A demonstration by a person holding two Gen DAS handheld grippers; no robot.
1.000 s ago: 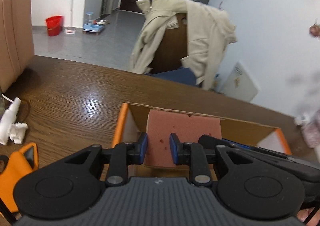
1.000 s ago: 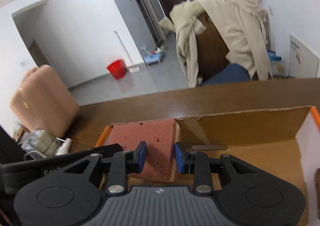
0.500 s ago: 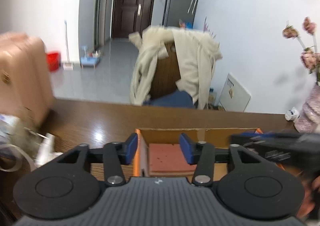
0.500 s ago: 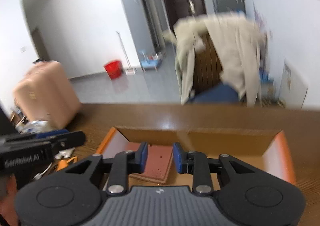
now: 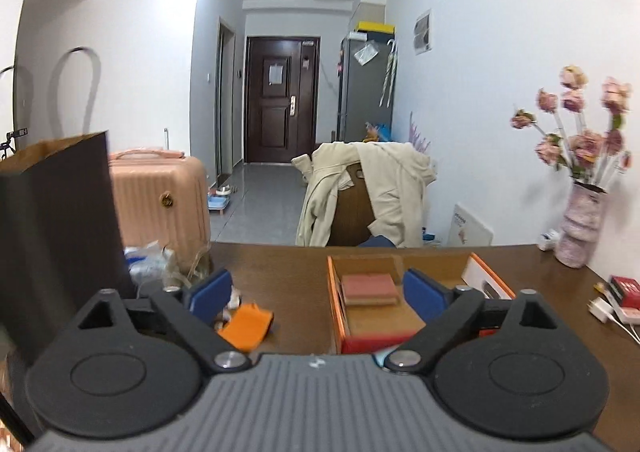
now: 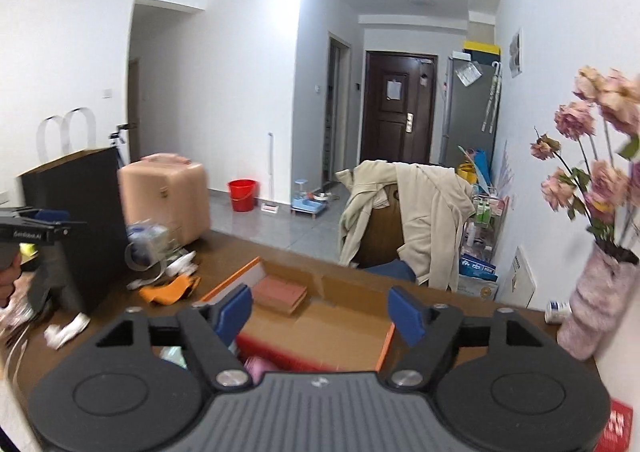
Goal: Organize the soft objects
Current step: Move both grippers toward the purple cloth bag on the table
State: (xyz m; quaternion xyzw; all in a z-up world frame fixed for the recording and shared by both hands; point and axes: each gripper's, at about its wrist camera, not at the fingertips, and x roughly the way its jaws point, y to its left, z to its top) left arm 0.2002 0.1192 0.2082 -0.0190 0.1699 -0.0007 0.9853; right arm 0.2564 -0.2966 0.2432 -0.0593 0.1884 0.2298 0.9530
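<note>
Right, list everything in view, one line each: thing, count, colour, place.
sponge: one, pink, lying in the box
cardboard box: one, orange-edged, on the table
table: one, brown wood
orange cloth: one, left of the box
paper bag: one, black, table's left end
suitcase: one, pink, behind the table
jacket: one, cream, draped over a chair
vase of flowers: one, pink, table's right end
bucket: one, red, on the floor
left gripper: jaws opening, empty
right gripper: jaws opening, empty
</note>
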